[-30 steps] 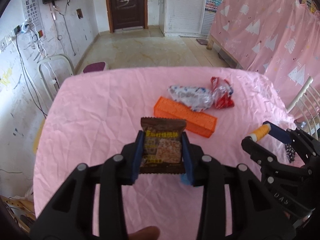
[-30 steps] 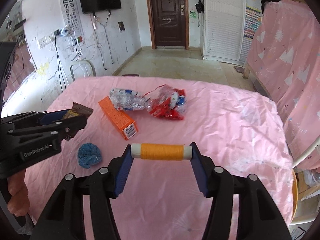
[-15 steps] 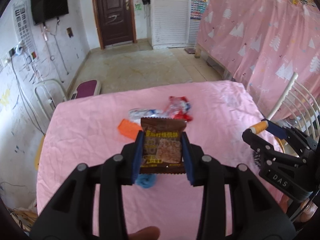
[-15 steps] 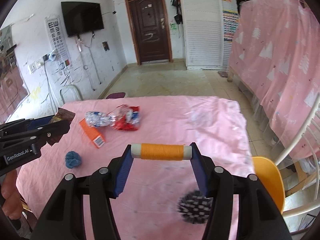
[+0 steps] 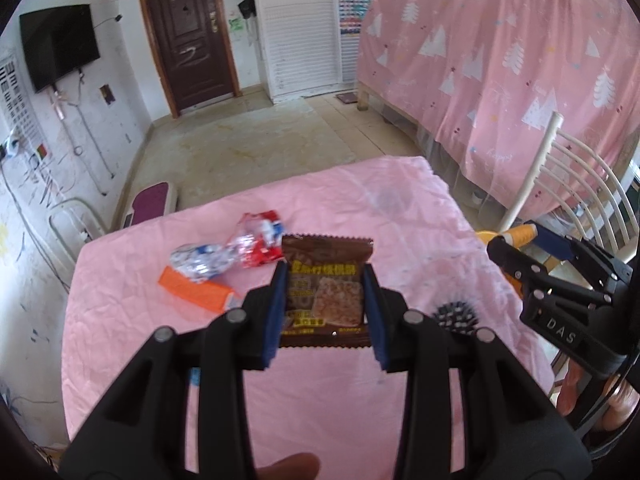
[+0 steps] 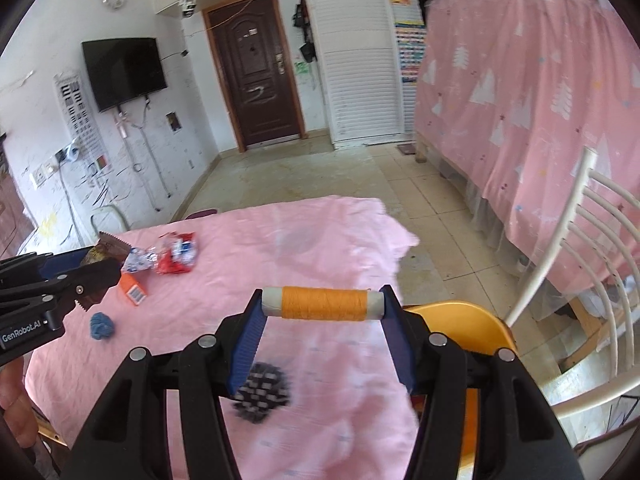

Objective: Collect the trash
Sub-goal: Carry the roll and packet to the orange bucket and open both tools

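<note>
Left wrist view: left gripper held level above the pink-clothed counter, blue pads pinched on a brown snack packet standing upright between them; orange box, silver-blue wrapper, red wrapper and black spiky ball lie beyond on the cloth. Right wrist view: right gripper raised over the counter's near edge beside a yellow chair, clamped endwise on an orange thread spool lying crosswise; blue yarn ball sits to the left.

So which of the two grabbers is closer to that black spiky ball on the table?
Right. The right gripper, clamping the orange thread spool, hangs almost directly over the spiky ball; the left gripper, holding the brown snack packet, is off to the ball's left.
</note>
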Tool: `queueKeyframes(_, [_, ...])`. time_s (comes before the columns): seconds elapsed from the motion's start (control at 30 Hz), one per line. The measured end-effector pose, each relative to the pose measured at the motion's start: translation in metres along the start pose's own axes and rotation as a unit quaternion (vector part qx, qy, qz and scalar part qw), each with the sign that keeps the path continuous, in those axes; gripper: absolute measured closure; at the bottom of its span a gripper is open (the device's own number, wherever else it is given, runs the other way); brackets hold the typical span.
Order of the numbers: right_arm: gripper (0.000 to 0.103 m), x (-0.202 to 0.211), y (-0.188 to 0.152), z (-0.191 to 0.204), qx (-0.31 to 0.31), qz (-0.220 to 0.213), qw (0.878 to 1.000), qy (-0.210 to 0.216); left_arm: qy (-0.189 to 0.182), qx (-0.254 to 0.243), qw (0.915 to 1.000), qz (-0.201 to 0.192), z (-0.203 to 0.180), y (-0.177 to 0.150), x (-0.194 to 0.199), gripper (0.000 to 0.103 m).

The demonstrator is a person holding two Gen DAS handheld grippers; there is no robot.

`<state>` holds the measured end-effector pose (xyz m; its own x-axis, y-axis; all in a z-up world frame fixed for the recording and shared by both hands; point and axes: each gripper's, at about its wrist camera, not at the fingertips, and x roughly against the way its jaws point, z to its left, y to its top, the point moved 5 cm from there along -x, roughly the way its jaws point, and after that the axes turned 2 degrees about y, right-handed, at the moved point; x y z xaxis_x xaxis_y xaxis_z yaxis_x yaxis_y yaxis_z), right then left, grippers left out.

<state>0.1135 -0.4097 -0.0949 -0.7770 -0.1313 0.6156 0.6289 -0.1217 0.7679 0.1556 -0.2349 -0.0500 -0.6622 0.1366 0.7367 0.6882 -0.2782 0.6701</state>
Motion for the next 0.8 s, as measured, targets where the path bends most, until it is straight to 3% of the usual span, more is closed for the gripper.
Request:
queueKeyframes(0.4, [0.056, 0.015, -0.01, -0.087, -0.051, -0.013, 0.998, -0.039, -0.047, -0.051, 0.9976, 0.002, -0.088, 0.013, -0.005, 0.068])
queueKeyframes(0.8, [0.056, 0.015, -0.021, -0.145, -0.097, -0.016, 0.994, -0.045, -0.071, -0.096, 0.9925, 0.025, -0.159, 0.018, -0.026, 0.068])
